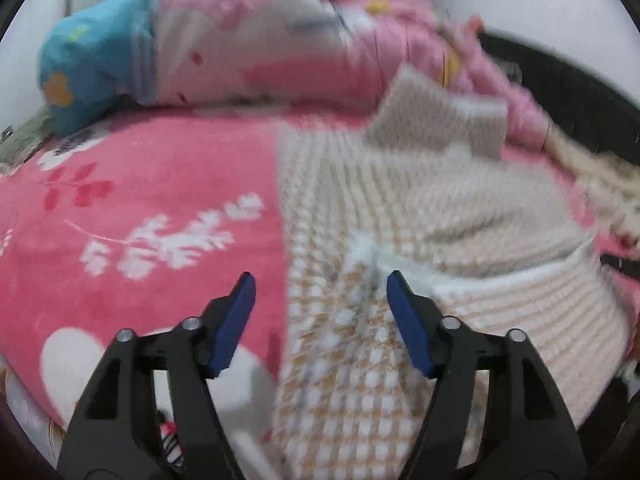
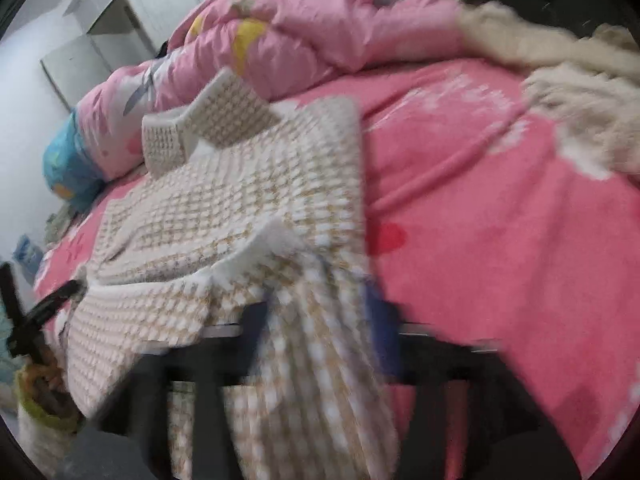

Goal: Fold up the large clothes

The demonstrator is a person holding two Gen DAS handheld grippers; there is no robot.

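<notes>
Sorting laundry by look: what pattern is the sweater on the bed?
The sweater has a beige-and-white checked knit, clearest in the right wrist view.

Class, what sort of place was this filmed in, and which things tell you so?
Most likely a bedroom: a bed under a pink floral sheet, a rolled pink quilt at its far side, and a checked knit sweater spread out for folding.

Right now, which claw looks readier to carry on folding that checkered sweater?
Probably the right claw: sweater fabric appears pinched between its blurred fingers and drapes over them. The left claw hovers open, holding nothing.
</notes>
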